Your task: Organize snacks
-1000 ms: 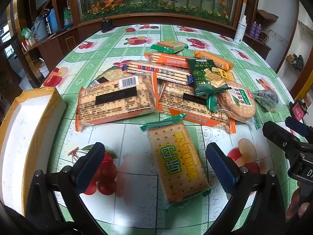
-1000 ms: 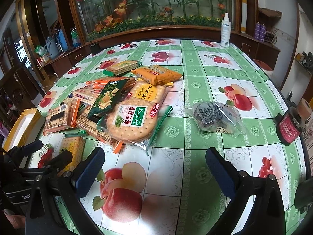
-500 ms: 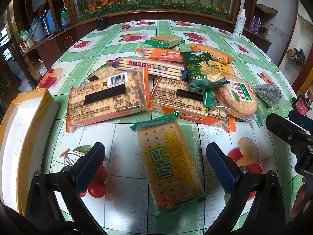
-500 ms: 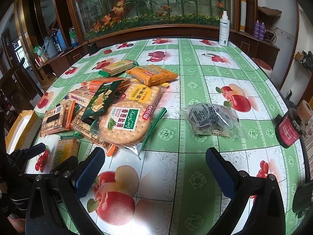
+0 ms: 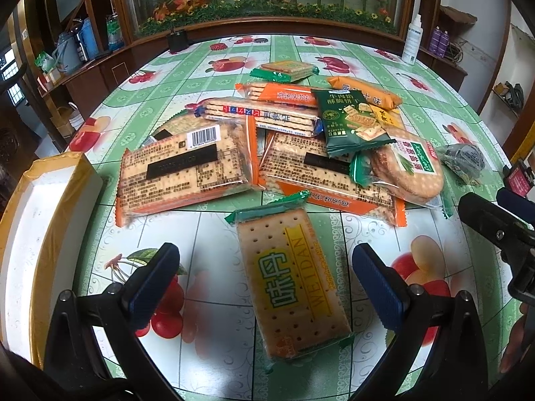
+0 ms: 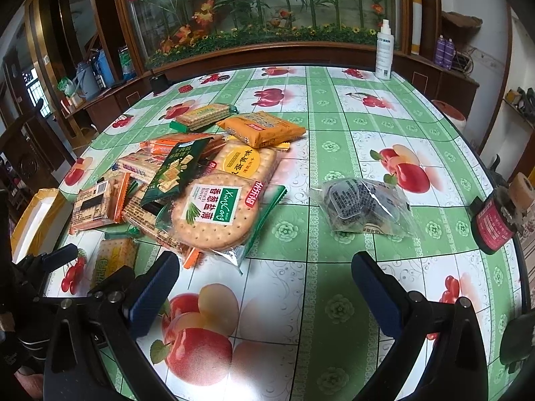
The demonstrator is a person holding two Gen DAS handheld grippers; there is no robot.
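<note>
The left gripper [image 5: 264, 267] is hovering low over the table [image 5: 214, 67] with its jaws spread wide and empty, straddling a yellow-labelled cracker pack [image 5: 291, 284] that is lying flat on the fruit-patterned cloth, just in front of the main heap and apart from it. The heap of snack packs [image 5: 301, 140] is sitting in the middle of the table, with packs overlapping one another. A white box with a yellow rim [image 5: 40, 227] is sitting at the table's left edge, near the left gripper. The right gripper [image 6: 265, 277] is also hanging released, holding nothing, above a bare patch of cloth. Ahead of it a round cracker pack [image 6: 214, 214] is leaning on the heap, and a clear bag of dark snacks [image 6: 364, 207] is lying alone to the right.
</note>
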